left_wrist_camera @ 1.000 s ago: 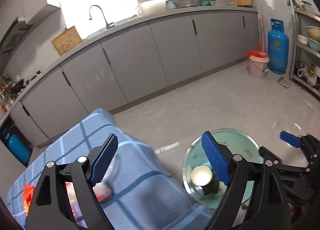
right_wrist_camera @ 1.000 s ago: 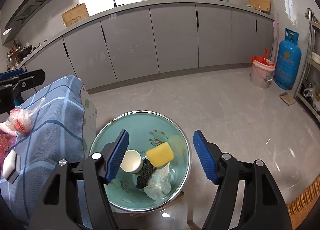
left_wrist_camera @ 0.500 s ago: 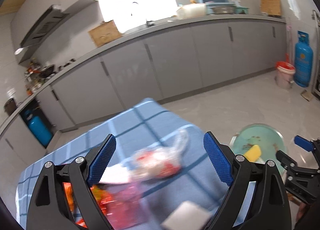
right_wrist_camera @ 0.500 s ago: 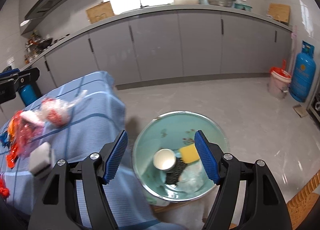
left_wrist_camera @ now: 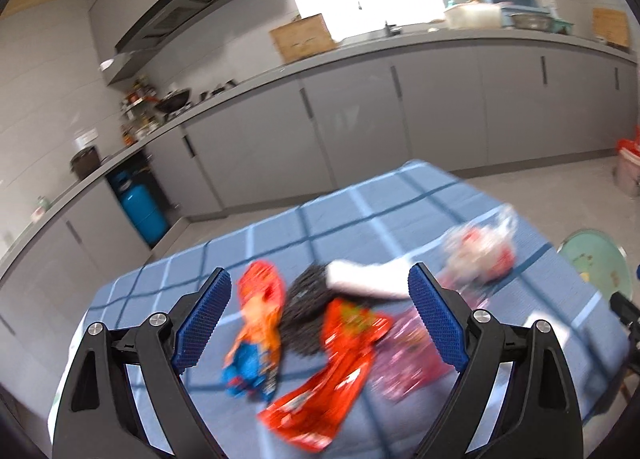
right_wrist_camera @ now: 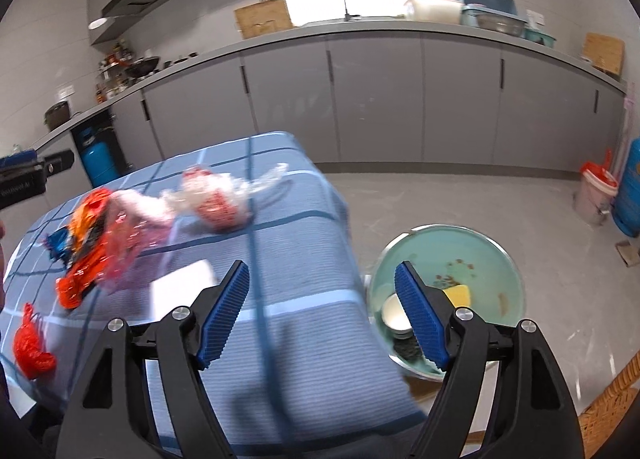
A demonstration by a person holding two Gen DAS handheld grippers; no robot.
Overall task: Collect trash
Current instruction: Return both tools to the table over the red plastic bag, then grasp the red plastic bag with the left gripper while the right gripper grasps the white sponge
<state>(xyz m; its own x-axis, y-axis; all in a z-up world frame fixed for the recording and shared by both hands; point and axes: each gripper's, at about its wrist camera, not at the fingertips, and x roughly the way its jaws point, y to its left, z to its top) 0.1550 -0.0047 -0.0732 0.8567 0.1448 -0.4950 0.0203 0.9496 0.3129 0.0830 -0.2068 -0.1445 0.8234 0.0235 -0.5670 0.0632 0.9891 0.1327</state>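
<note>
Grey kitchen, long run of cabinets (right_wrist_camera: 372, 99) under a counter, pale floor; nearer, a table under a blue checked cloth (left_wrist_camera: 360, 219). Strewn over the cloth, the trash to collect: an orange wrapper (left_wrist_camera: 258, 299), a red wrapper (left_wrist_camera: 340, 355), a dark scourer-like wad (left_wrist_camera: 306, 307), a pink packet (left_wrist_camera: 404, 363), a white block (left_wrist_camera: 368, 279) and a clear bag with red contents (left_wrist_camera: 480, 255), most of them clustered or overlapping, the bag somewhat off to the side. On the floor beside the table, a teal basin (right_wrist_camera: 480, 255), already holding a white cup (right_wrist_camera: 394, 311), a yellow sponge (right_wrist_camera: 458, 293) and something dark; probably the collection vessel, set low and close for easy dropping. Left gripper (left_wrist_camera: 320, 317) hovering above the wrapper pile, jaws wide apart, nothing clamped, seemingly lined up for a pick. Right gripper (right_wrist_camera: 322, 313) above the table edge next to the basin, jaws apart and opening further, empty between the pads. Much motion blur, so finer detail of the litter unclear.
</note>
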